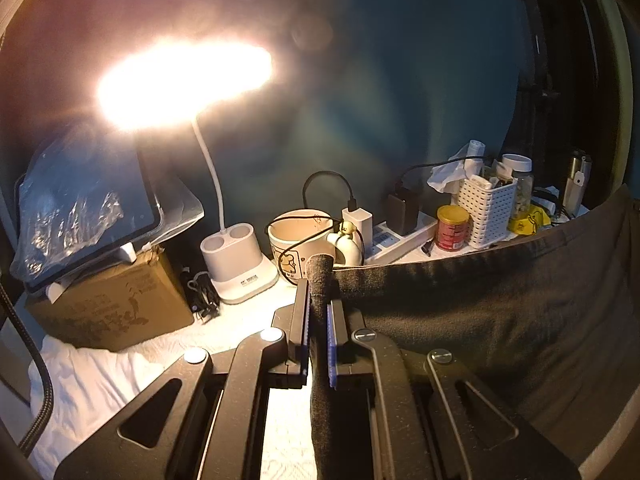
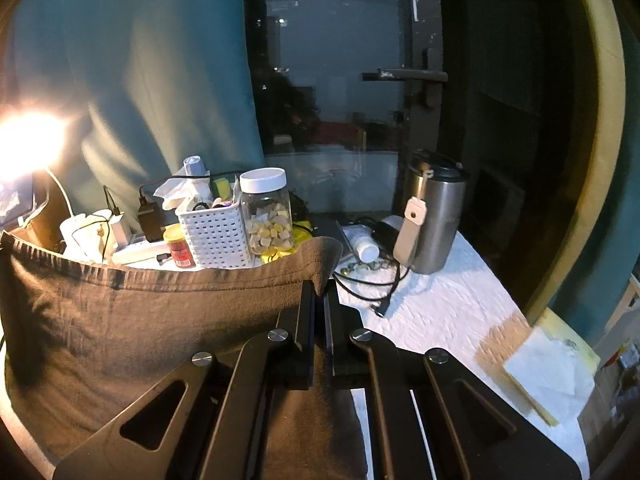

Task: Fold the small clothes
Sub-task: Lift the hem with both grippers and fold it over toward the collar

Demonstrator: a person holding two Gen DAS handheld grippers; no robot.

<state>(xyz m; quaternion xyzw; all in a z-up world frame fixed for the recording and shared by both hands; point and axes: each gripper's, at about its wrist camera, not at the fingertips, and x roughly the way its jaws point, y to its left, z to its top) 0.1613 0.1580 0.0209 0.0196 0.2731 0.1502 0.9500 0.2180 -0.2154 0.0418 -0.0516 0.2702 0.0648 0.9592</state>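
A dark grey garment point(image 1: 500, 304) hangs stretched between my two grippers above the white-covered table point(image 1: 120, 376). My left gripper point(image 1: 319, 292) is shut on the cloth's left corner, which pokes up between the fingers. In the right wrist view the same garment point(image 2: 140, 328) spreads to the left, its hemmed top edge sagging. My right gripper point(image 2: 320, 292) is shut on its right corner, with a tip of cloth folded over the jaws. The lower part of the garment is hidden behind the gripper bodies.
A lit desk lamp point(image 1: 236, 256), a mug point(image 1: 300, 240), a cardboard box point(image 1: 116, 304) bearing a tablet, a white basket point(image 2: 216, 232), a clear jar point(image 2: 266, 212), a red tin point(image 2: 180, 250) and a steel flask point(image 2: 434, 216) crowd the table's back. Cables point(image 2: 368, 284) lie loose.
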